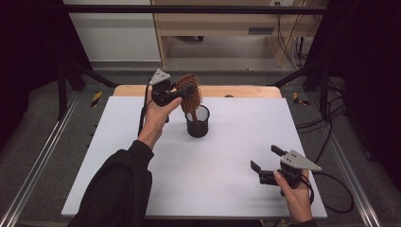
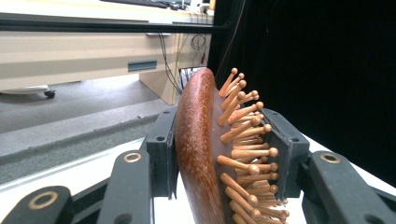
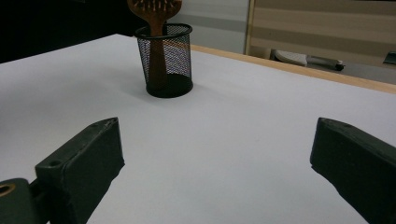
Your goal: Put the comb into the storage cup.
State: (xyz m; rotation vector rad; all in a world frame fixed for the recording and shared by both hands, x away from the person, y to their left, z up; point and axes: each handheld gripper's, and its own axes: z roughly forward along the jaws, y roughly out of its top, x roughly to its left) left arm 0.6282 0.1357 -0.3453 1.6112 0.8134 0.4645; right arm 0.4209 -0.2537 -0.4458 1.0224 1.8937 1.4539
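Left claw clamped on the hairbrush head, handle down in the mesh cup

My left claw (image 1: 182, 93) pinches the wooden hairbrush (image 1: 190, 92) across back and pegs at 12 o'clock; it looks light and stiff, the lacquered back maybe slippery, so I'd grip the head's edges. The handle stands in the cup (image 1: 197, 122). My right claw (image 1: 266, 158) rests open and empty at 4 o'clock on the table (image 1: 227, 142).
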